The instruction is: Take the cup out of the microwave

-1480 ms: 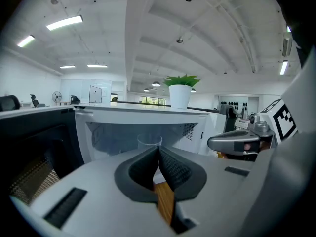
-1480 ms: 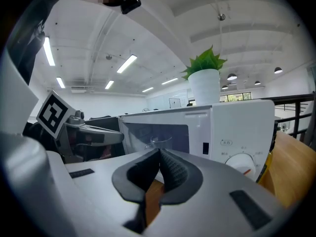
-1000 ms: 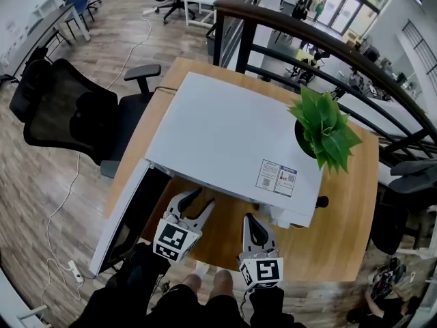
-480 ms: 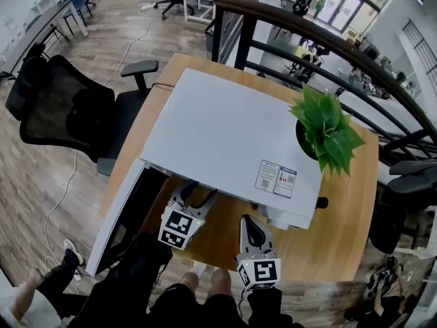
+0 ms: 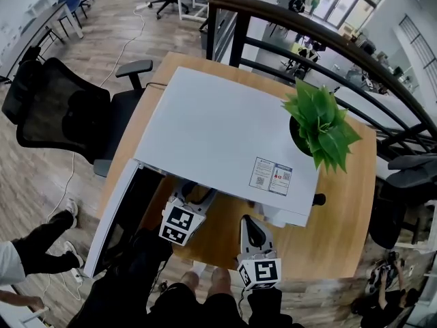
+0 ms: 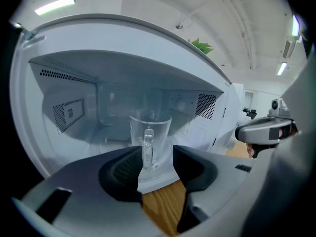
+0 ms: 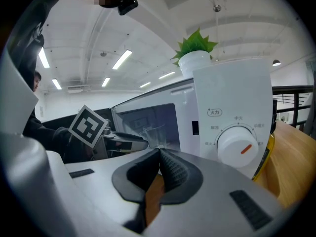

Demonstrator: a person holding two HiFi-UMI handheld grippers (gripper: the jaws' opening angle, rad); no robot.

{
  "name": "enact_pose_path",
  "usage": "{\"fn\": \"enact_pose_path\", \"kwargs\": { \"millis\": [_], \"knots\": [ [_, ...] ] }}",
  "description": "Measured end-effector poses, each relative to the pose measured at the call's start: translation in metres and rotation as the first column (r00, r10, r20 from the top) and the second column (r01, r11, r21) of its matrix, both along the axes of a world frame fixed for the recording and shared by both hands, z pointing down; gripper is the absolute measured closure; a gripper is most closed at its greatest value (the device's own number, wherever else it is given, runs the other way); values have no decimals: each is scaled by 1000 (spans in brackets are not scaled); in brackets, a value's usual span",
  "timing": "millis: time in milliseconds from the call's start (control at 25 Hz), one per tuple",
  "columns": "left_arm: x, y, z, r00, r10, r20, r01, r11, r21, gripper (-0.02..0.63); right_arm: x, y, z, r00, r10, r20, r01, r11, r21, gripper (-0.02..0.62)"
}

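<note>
The cup (image 6: 159, 125) stands inside the open microwave (image 6: 98, 48), so the left tongs (image 6: 156, 158), spread wide, line up on its handle (image 6: 148, 147) to grip it, while the right tongs (image 7: 159, 153) hang pressed together and empty near the dial (image 7: 238, 149).

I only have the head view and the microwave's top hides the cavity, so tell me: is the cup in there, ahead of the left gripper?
Observer: Yes, the left gripper view shows a clear glass cup standing upright inside the microwave.
Operator: Which way is its handle?
Observer: The handle faces the left gripper, lined up with the gap between its open jaws, untouched.
Operator: And the right gripper?
Observer: The right gripper is shut with nothing between its jaws.
</note>
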State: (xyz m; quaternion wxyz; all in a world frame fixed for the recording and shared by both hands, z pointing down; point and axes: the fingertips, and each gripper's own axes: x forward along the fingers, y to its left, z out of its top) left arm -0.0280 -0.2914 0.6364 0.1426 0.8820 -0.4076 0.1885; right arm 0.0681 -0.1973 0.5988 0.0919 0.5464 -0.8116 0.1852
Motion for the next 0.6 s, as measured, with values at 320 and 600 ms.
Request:
{"fn": "enact_pose_path", "kwargs": {
  "millis": [320,600],
  "knots": [
    [7,-4,0,1000,-14,6,14,1000,9,514,9,4,2,1000,13,-5,-13,1000,2,580],
    [20,-7,3,1000,1,2,-1,1000,2,546,20,6,4,999,27,-17,-27,1000,0,580]
  ]
}}
